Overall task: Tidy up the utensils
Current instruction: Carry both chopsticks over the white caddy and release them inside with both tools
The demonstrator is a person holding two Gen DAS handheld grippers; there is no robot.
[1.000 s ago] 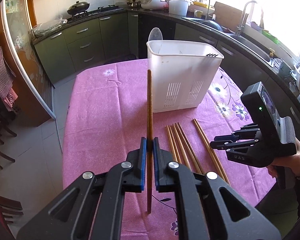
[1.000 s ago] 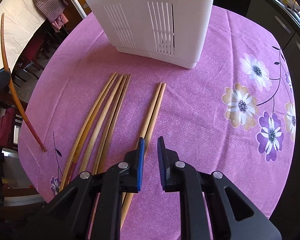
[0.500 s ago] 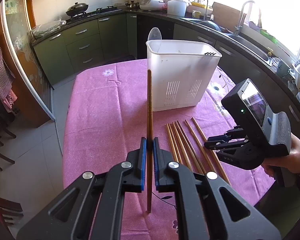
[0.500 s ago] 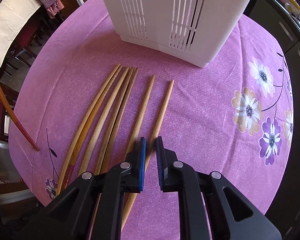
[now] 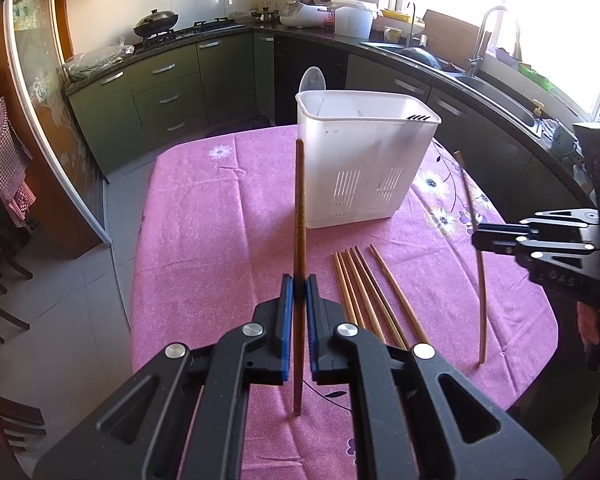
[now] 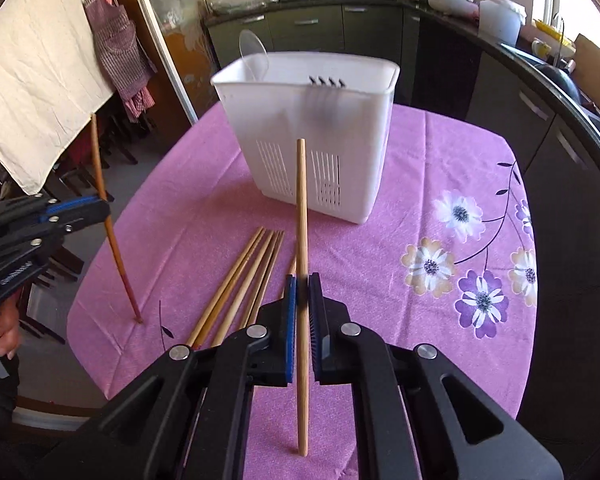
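**Two chopsticks lifted, five still on the table**

A spoon (image 5: 314, 79) and a fork (image 5: 418, 117) already stand in the white caddy (image 5: 364, 160). Five chopsticks (image 5: 374, 294) lie on the table (image 5: 204, 240), so most sorting remains. The left gripper (image 5: 296, 292) is clamped on a dark chopstick (image 5: 299, 208), held upright. The right gripper (image 6: 302, 292) has just been closing and now pinches a pale chopstick (image 6: 301, 208), also upright. From each gripper the caddy sits at 12 o'clock, well apart; the loose chopsticks lie between.
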